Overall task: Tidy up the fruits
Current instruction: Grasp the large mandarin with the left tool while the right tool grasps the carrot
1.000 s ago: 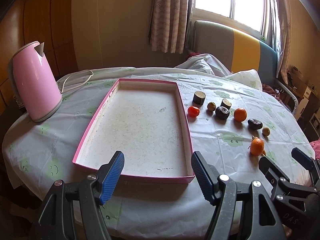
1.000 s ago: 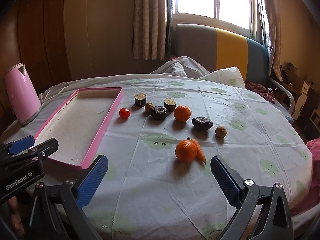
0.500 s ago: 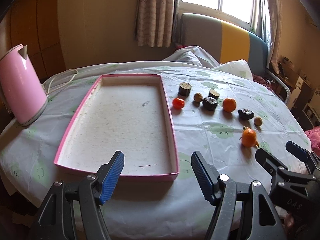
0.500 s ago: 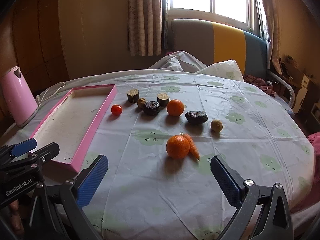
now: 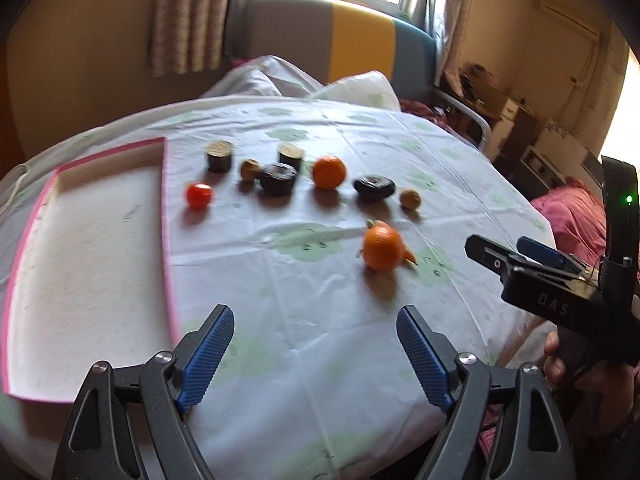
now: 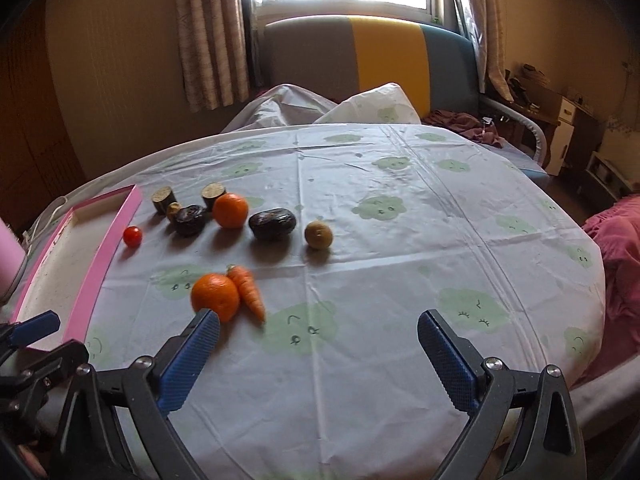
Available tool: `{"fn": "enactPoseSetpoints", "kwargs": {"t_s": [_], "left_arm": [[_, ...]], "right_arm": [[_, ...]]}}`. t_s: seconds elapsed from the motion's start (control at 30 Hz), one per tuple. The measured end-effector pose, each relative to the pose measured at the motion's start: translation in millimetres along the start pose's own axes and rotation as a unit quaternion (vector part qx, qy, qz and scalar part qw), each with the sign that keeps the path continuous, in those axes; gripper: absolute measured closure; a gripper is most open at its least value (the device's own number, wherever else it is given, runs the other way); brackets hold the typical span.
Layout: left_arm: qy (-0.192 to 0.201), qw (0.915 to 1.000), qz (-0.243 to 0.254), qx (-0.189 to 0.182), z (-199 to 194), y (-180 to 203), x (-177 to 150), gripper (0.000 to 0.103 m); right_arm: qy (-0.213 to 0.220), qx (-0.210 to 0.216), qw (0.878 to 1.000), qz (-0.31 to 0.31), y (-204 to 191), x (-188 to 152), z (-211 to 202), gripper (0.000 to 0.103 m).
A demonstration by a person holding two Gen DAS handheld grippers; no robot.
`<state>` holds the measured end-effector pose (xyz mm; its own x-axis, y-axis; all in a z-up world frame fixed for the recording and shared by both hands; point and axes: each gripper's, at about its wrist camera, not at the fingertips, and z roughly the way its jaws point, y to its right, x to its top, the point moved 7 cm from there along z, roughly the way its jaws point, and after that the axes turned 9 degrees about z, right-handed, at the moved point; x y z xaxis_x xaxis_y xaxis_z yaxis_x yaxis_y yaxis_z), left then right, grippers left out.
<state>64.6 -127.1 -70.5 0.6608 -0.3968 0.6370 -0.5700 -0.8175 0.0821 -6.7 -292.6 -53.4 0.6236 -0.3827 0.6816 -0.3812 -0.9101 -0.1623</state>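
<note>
A pink-rimmed white tray [image 5: 165, 216] lies at the table's left; it also shows in the right wrist view [image 6: 120, 228]. Right of it lie a red tomato [image 5: 199, 195], two dark cylinders [image 5: 219, 156], a small brown fruit [image 5: 250, 169], dark lumps [image 5: 279, 178], an orange [image 5: 329, 172] and a brown ball [image 5: 410, 199]. A nearer orange [image 6: 215, 297] touches a carrot [image 6: 248, 290]. My left gripper [image 5: 316, 360] is open and empty above the cloth. My right gripper [image 6: 320, 364] is open and empty, its left finger [image 6: 188, 356] just in front of the near orange.
The round table wears a white cloth with green clouds [image 6: 380, 208]. A pink kettle's edge [image 6: 7, 256] shows at far left. A bed with a striped headboard [image 6: 384, 56] stands behind; pink bedding [image 6: 616, 248] and cluttered shelves [image 5: 512, 120] lie to the right.
Both grippers have swung right and moved in toward the fruit. The left view now centres on the cloth beside the tray. The right gripper has come close to the near orange and carrot.
</note>
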Motion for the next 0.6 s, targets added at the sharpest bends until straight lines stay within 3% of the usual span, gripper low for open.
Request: {"fn": "enactPoseSetpoints", "kwargs": {"t_s": [0.13,0.23,0.3,0.6], "left_arm": [[-0.014,0.9994,0.029,-0.014,21.9,18.4,13.4,0.018],[-0.022,0.9989,0.031,-0.026,39.8,27.8,21.8,0.030],[-0.025,0.9990,0.023,-0.031,50.6,29.5,25.9,0.038],[-0.024,0.9990,0.017,-0.033,77.9,40.2,38.8,0.049]], "right_arm": [[-0.007,-0.008,1.000,0.008,14.6,6.2,8.1,0.011],[-0.017,-0.007,1.000,0.007,21.2,6.9,14.5,0.021],[-0.024,-0.004,1.000,0.017,27.3,6.6,17.8,0.021],[-0.033,0.003,0.999,0.016,32.1,3.9,27.5,0.024]]}}
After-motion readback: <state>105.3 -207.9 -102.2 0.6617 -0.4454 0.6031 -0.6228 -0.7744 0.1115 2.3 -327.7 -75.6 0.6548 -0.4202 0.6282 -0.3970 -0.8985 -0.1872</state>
